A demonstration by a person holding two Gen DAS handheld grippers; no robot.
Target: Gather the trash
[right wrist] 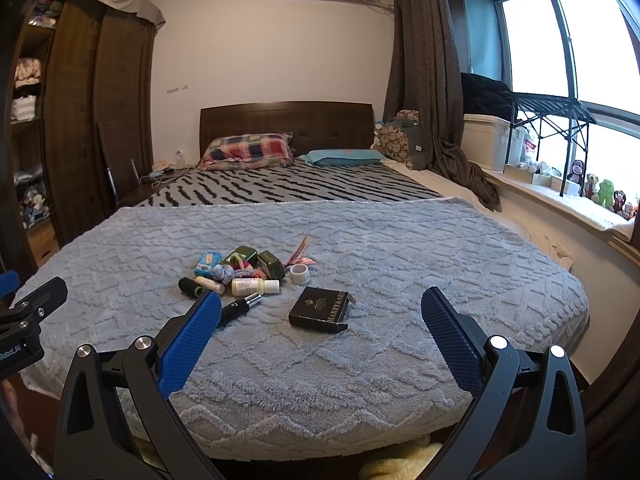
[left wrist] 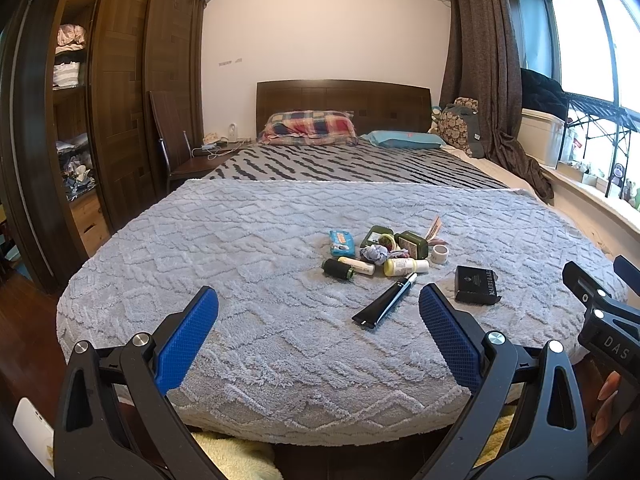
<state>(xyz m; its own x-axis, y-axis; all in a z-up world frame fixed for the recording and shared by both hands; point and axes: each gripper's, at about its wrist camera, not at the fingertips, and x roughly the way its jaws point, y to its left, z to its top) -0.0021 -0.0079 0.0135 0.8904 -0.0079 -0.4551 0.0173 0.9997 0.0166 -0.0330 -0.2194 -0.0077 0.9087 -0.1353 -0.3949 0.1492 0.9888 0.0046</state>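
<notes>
black box [right wrist: 319,309]: "MARRY&ARI", end cut off | right gripper [left wrist: 612,344] body: "DAS" | left gripper [right wrist: 16,350] body: "RoboLAI", unsure

In the right wrist view, a blue finger pad [right wrist: 192,344] covers the lower end of the black tube [right wrist: 240,307]. The pile of small items [right wrist: 240,270] overlaps, hiding several pieces. Small print on the black box [right wrist: 320,309] is too small to read beyond its large lettering. The frame edge cuts off the other gripper [left wrist: 608,320] in the left wrist view.
</notes>
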